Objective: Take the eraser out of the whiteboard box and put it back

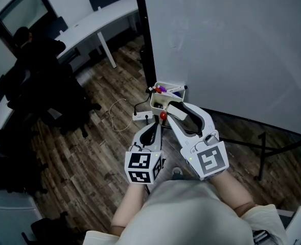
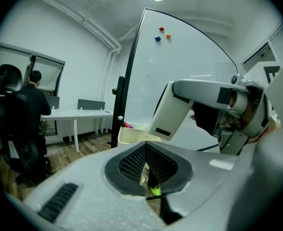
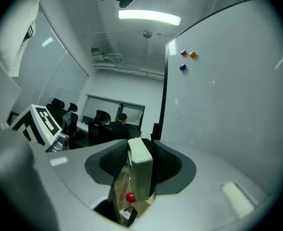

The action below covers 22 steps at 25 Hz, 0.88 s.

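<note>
The white eraser (image 1: pixel 176 111) is clamped upright between the pads of my right gripper (image 1: pixel 178 112), just in front of the whiteboard box (image 1: pixel 157 102). In the right gripper view the eraser (image 3: pixel 140 170) fills the gap between the jaws of the right gripper (image 3: pixel 141 172). The cream box (image 2: pixel 131 133) hangs at the whiteboard's lower left corner and holds markers (image 1: pixel 161 89). My left gripper (image 1: pixel 151 129) sits lower left of the box, shut, with nothing between its jaws. From the left gripper (image 2: pixel 148 170) I see the eraser (image 2: pixel 172 112) to the right of the box.
The whiteboard (image 1: pixel 232 45) fills the right side, with its black frame post (image 1: pixel 148 45) and three magnets (image 3: pixel 187 57). A power strip (image 1: pixel 141 116) and cable lie on the wood floor. White desks (image 1: pixel 84 24), black chairs and a seated person (image 2: pixel 33 100) are at the left.
</note>
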Tool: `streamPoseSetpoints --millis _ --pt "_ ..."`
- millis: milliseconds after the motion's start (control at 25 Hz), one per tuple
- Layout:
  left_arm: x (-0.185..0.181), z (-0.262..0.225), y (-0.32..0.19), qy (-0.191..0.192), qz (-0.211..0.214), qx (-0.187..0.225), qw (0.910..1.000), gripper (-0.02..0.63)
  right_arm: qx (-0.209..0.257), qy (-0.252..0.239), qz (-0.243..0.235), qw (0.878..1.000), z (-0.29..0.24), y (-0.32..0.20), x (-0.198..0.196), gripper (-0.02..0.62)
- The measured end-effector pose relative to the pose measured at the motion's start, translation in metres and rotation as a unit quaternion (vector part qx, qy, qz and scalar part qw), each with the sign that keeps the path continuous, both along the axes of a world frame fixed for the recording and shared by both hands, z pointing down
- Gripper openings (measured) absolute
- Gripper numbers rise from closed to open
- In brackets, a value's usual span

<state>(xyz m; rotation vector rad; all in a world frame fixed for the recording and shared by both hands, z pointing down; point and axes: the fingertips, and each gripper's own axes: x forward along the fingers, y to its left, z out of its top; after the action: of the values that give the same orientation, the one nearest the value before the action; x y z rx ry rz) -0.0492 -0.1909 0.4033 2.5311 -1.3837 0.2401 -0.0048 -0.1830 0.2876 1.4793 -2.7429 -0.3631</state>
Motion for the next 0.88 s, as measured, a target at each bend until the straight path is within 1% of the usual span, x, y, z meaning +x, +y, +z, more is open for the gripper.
streamPoseSetpoints --millis 480,880 --pt "0.004 -0.006 0.012 0.003 0.001 0.009 1.0 0.005 0.008 -0.008 0.003 1.0 -0.007 0.017 0.005 0.176" --pt "0.012 -0.01 0.013 0.008 -0.004 0.015 0.9999 0.005 0.007 -0.015 0.0 1.0 -0.006 0.016 0.015 0.176"
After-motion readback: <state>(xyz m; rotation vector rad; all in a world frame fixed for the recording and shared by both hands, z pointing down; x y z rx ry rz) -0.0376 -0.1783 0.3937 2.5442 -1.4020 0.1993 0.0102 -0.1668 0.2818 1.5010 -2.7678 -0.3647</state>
